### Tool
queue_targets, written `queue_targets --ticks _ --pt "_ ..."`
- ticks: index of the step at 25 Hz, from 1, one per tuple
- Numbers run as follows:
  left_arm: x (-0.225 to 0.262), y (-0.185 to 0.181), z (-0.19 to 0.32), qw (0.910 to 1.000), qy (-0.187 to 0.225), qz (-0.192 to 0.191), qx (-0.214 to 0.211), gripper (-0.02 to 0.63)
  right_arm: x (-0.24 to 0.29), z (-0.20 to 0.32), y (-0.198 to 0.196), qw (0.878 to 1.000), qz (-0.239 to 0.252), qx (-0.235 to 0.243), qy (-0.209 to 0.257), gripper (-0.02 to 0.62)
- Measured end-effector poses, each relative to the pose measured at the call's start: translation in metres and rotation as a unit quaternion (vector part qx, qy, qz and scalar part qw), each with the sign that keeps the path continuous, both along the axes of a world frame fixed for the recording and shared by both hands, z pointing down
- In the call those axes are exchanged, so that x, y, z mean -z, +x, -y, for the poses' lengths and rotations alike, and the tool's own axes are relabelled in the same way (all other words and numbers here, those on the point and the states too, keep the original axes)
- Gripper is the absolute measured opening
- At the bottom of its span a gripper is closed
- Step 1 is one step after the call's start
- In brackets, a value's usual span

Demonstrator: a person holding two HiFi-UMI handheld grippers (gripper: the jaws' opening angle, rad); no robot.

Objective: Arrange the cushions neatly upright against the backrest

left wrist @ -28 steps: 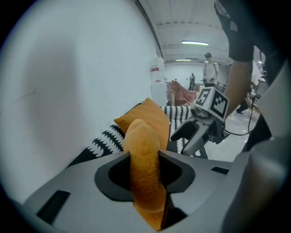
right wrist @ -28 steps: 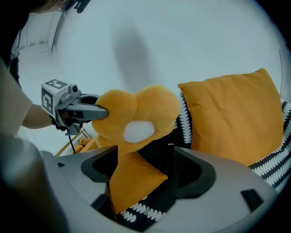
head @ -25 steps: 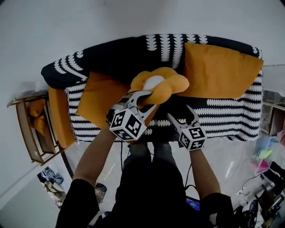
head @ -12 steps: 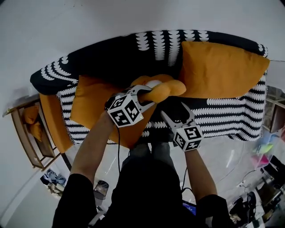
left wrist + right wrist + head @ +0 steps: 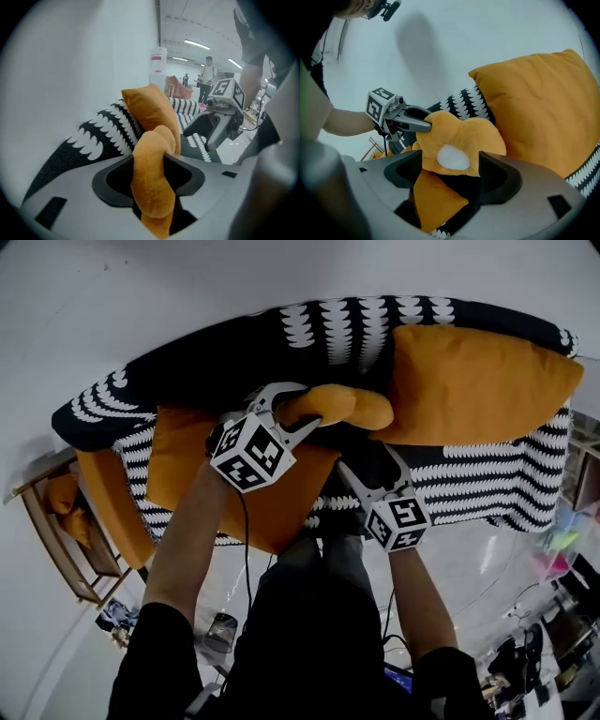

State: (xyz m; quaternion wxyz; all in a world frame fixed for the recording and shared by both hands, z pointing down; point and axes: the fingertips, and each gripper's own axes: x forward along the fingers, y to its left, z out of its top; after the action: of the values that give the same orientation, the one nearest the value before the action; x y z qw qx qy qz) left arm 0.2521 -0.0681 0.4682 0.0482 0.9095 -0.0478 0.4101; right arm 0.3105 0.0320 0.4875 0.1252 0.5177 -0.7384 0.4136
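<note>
Black short-sleeved top (image 5: 319,643), dark grey trousers (image 5: 323,554), perhaps jeans; a thin black cable (image 5: 246,540) beside the left forearm.

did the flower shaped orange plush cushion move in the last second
Yes: the flower-shaped orange plush cushion sank and tipped upright toward the black-and-white sofa backrest.

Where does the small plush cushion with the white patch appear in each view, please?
Head view: the plush cushion lies at the centre, slightly above the middle.
Left gripper view: low centre, seen edge-on.
Right gripper view: centre, white patch facing the camera.
Shared landmark: the black-and-white sofa cover.
</note>
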Motion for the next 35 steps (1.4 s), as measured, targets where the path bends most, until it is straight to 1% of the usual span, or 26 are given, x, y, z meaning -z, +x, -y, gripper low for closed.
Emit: queue_targets --ticks 2,4,5,6,7,9,11,16,21,23,26,28,30,33,35 --pt "0.001 -0.008 0.021 0.9977 0.061 0.010 0.026 0.212 -0.002 0.002 -0.006 1.000 -0.001 0.003 -0.001 0.390" --pt "0.004 -0.009 0.046 0.9891 0.136 0.026 0.051 0.216 -0.003 0.005 -0.004 1.000 0.000 0.004 -0.003 0.390" --pt "0.006 -0.009 0.057 0.9845 0.161 0.032 0.061 0.240 -0.003 0.006 -0.001 1.000 0.000 0.005 -0.003 0.390" --pt "0.009 -0.009 0.065 0.9813 0.175 0.034 0.072 0.284 -0.003 0.007 0.000 1.000 0.000 0.006 -0.004 0.390" --pt "0.012 -0.010 0.070 0.9794 0.181 0.032 0.085 0.291 -0.004 0.007 0.001 1.000 -0.001 0.008 -0.004 0.390" --pt "0.017 -0.015 0.073 0.9778 0.176 0.021 0.112 0.307 -0.005 0.005 0.000 1.000 -0.002 0.011 -0.005 0.390" --pt "0.018 -0.022 0.069 0.9778 0.165 0.017 0.127 0.307 -0.006 0.002 -0.003 1.000 -0.003 0.015 -0.006 0.390" --pt "0.020 -0.036 0.050 0.9785 0.152 0.026 0.137 0.307 0.003 -0.002 -0.010 1.000 -0.004 0.026 0.006 0.390" --pt "0.037 -0.044 0.017 0.9787 0.138 0.028 0.150 0.307 0.018 -0.013 -0.017 0.999 -0.006 0.041 0.023 0.390" --pt "0.048 -0.053 -0.006 0.9776 0.129 0.037 0.162 0.307 0.025 -0.022 -0.018 0.999 -0.006 0.050 0.020 0.390" --pt "0.057 -0.080 -0.042 0.9755 0.118 0.069 0.173 0.307 0.036 -0.033 -0.027 0.998 -0.005 0.067 0.021 0.382" --pt "0.060 -0.105 -0.062 0.9719 0.108 0.091 0.188 0.307 0.044 -0.038 -0.039 0.996 -0.005 0.081 0.028 0.376" --pt "0.064 -0.132 -0.078 0.9645 0.096 0.100 0.225 0.307 0.047 -0.042 -0.052 0.995 -0.010 0.095 0.034 0.371" --pt "0.066 -0.167 -0.098 0.9519 0.074 0.107 0.277 0.307 0.040 -0.055 -0.068 0.994 0.000 0.104 0.020 0.371" --pt "0.060 -0.186 -0.115 0.9462 0.062 0.112 0.297 0.307 0.032 -0.071 -0.075 0.993 -0.007 0.121 0.012 0.371"
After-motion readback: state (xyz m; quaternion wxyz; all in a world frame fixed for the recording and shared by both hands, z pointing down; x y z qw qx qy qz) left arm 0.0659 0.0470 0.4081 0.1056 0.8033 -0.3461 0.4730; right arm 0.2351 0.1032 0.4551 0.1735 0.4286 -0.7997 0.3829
